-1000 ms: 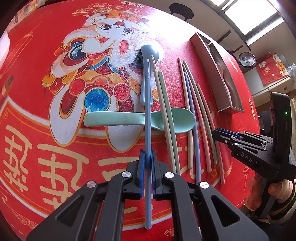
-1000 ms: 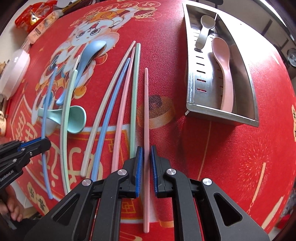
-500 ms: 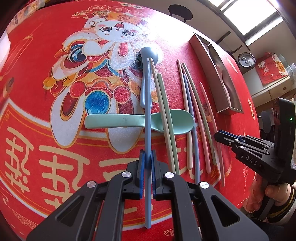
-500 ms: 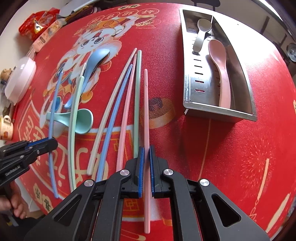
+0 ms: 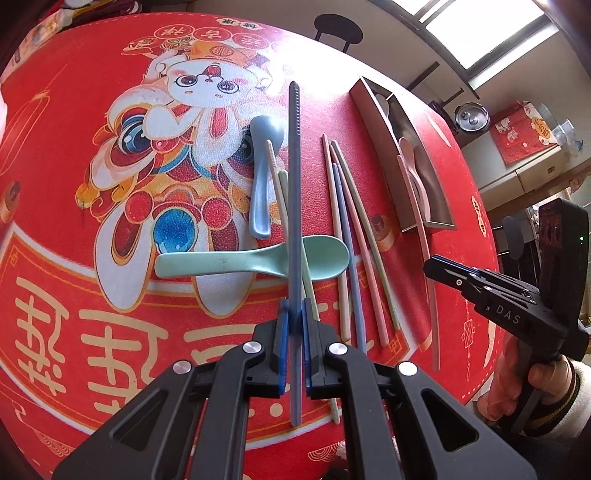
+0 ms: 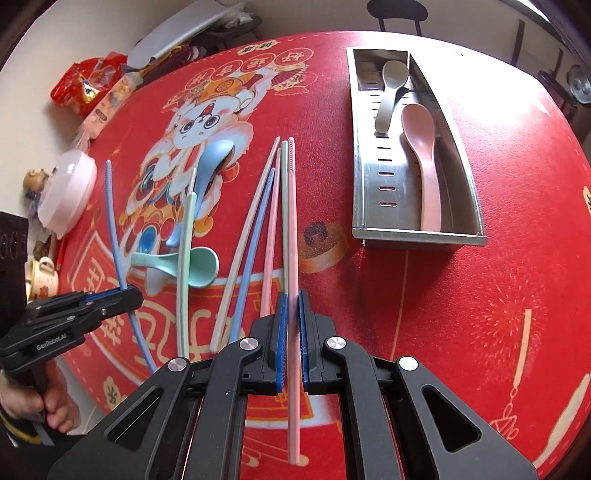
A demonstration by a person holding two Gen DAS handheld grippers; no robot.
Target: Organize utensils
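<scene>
Left wrist view: left tool (image 5: 294, 347) clenches a blue chopstick (image 5: 294, 206); right tool (image 6: 290, 341) clamps a pink chopstick (image 6: 292, 229), both likely bound for the steel tray (image 6: 417, 236) at two o'clock.

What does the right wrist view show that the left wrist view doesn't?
Only the right wrist view looks down into the metal tray, showing a grey spoon beside the pink spoon; it also shows the white lidded bowl and red snack bag. Only the left wrist view shows the window and the pressure cooker. Both show the left gripper shut on a blue chopstick, the right gripper shut on a pink chopstick, and the green spoon.
</scene>
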